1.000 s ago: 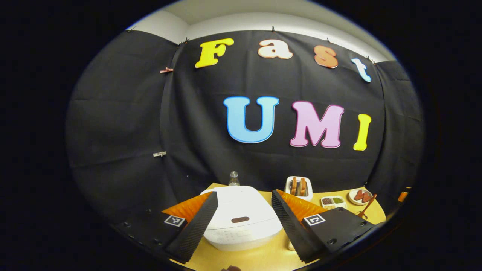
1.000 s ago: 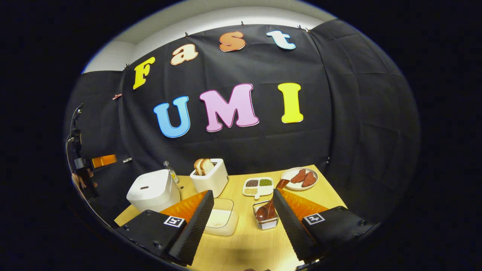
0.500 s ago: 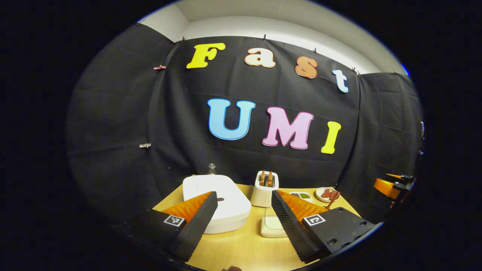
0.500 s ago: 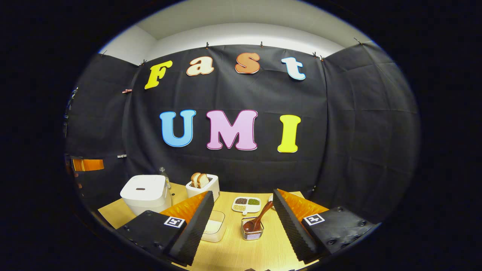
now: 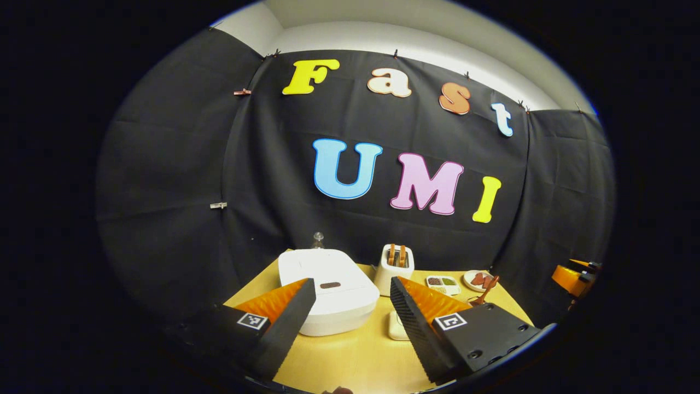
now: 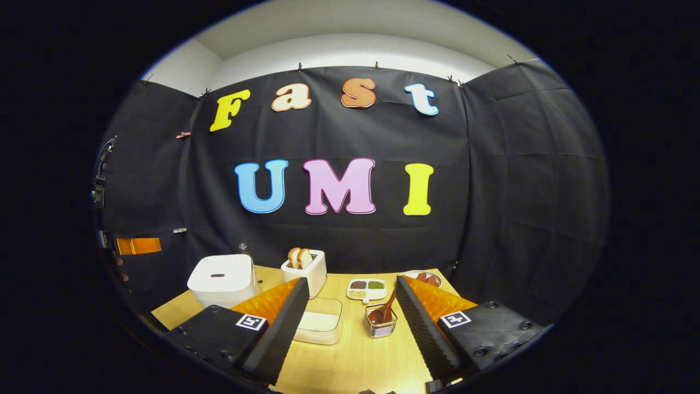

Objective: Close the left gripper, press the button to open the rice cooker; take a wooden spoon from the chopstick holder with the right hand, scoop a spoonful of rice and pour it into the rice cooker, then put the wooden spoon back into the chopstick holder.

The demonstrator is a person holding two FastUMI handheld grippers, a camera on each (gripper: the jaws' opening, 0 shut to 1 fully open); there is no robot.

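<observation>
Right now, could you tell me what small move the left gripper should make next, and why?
Probably close the left gripper first. Its fingers stand wide apart with nothing between them, short of the white rice cooker, whose lid is down. The dark oval button on the lid looks small, so shut fingertips should press it more surely.

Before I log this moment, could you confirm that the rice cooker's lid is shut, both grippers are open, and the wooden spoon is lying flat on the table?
Not quite: in the right gripper view the wooden spoon stands in the chopstick holder, not flat on the table. The rice cooker is shut, and the left gripper and right gripper are open.
</observation>
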